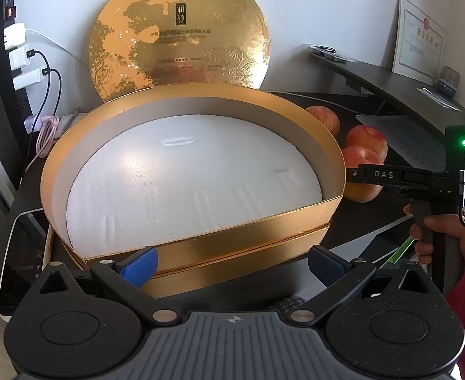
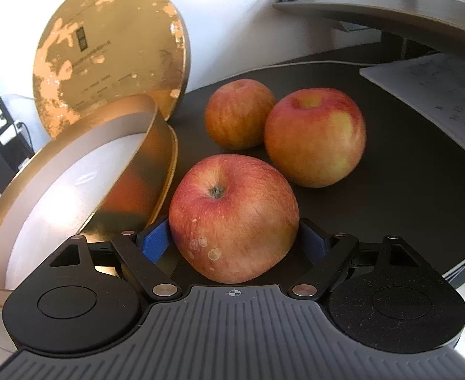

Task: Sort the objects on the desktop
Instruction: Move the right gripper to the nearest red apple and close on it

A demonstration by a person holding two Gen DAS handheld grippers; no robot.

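Left wrist view: the round gold box [image 1: 181, 171] sits empty on the worktop [image 2: 390, 190], left claw [image 1: 232, 264] open before it; all three apples outside, the nearest apple [image 2: 234, 217] clamped in the right claw [image 2: 235, 242].

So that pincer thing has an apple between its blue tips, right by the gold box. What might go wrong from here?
1. The near apple is round and smooth, and the right tool touches it only with small blue pads low on its sides, so it may slip or roll out.
2. It sits close to the gold box, whose wall it might bump when lifted.
3. Two other apples lie just behind; a nudge might set them rolling.
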